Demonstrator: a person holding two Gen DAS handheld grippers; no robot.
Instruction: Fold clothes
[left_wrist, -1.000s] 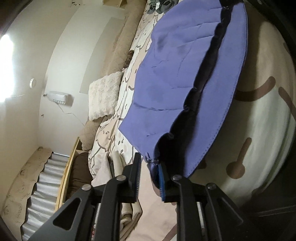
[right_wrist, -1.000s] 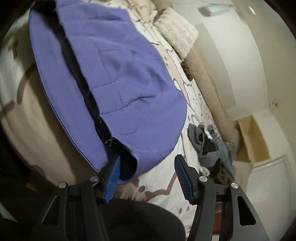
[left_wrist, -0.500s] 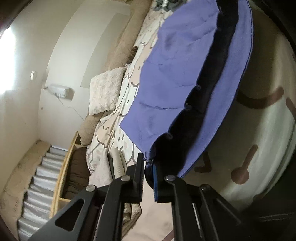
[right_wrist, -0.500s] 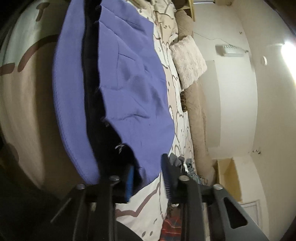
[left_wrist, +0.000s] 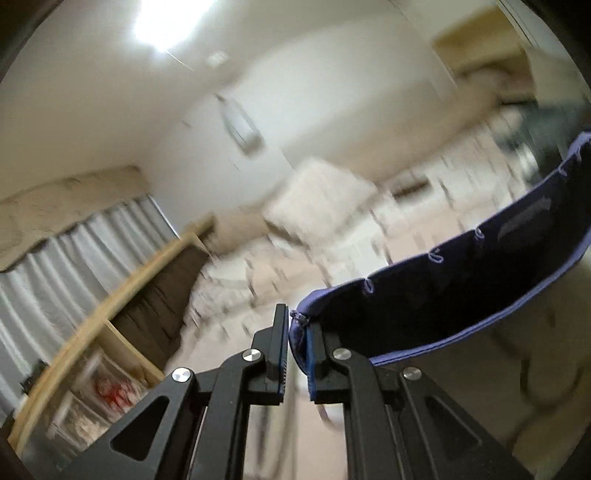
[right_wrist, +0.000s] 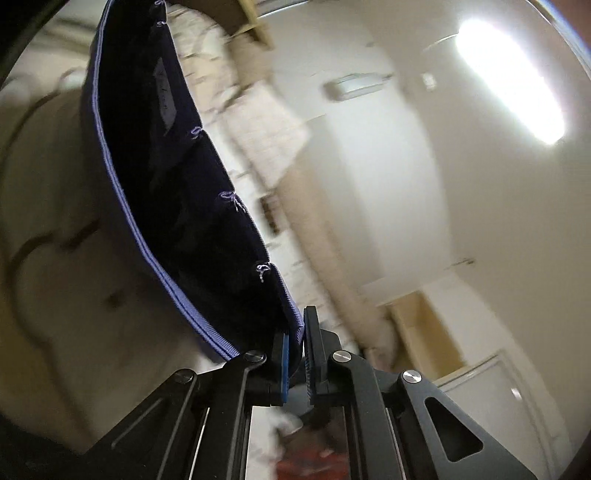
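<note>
- Stretching between the two grippers, a blue garment (left_wrist: 461, 295) is held up in the air, its dark inner side and a row of small thread loops turned toward both cameras.
- The left gripper (left_wrist: 296, 343) is clamped on one end of the garment's edge, where a small metal zip pull can be seen just above the pads.
- The right gripper (right_wrist: 294, 354) is clenched on the other end of the same edge, with the cloth pinched between the blue pads.
- The edge is drawn fairly taut from one grip to the other; the rest of the garment hangs out of view, so its shape below cannot be told.
- The patterned bedding (left_wrist: 406, 229) is seen blurred behind and beneath the cloth, and the garment is judged to be lifted clear of it here.
- No finished fold can be made out; the garment is judged to be in mid-handling, and a neat folded form lying on the bed is not shown.
</note>
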